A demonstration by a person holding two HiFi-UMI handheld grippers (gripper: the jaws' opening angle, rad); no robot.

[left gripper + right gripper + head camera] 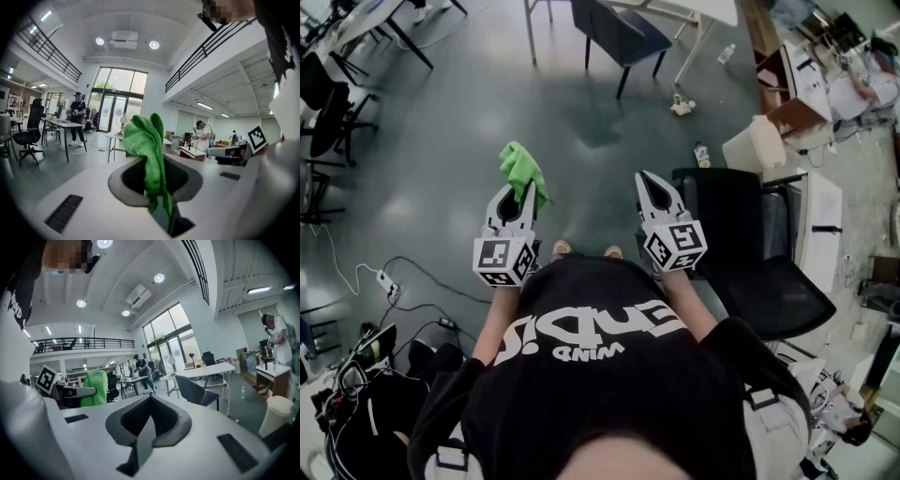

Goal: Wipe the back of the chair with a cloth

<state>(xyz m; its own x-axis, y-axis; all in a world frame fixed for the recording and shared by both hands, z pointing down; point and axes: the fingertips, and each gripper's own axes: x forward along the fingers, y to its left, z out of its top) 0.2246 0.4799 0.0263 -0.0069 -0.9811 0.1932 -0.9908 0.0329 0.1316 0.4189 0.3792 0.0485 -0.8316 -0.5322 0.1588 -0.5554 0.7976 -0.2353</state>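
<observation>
Two grippers are held side by side in the middle of the head view, jaws pointing toward the top of the frame. The left gripper (517, 195) is clamped on a green cloth (522, 169). In the left gripper view the soft, nappy fabric (147, 140) is pinched between the pale jaws. It bunches into a rounded fold above the tips, and a thin tail runs down into the slot behind them. The right gripper (652, 183) has its jaws pressed together with nothing between them. The right gripper view shows the dark ribbed pads meeting at a point (151, 397), with the cloth (93, 389) at the left of that frame.

Both grippers are smooth white plastic, each with a marker cube at its near end. Bare forearms reach forward from a black shirt, roughly parallel and level with each other.

The chair (731, 220) is a black office chair at right of centre in the head view, standing on the glossy grey floor (441, 141). Its dark back lies just right of the right gripper in the picture, and its mesh seat sits lower right. The cloth is well apart from it.
</observation>
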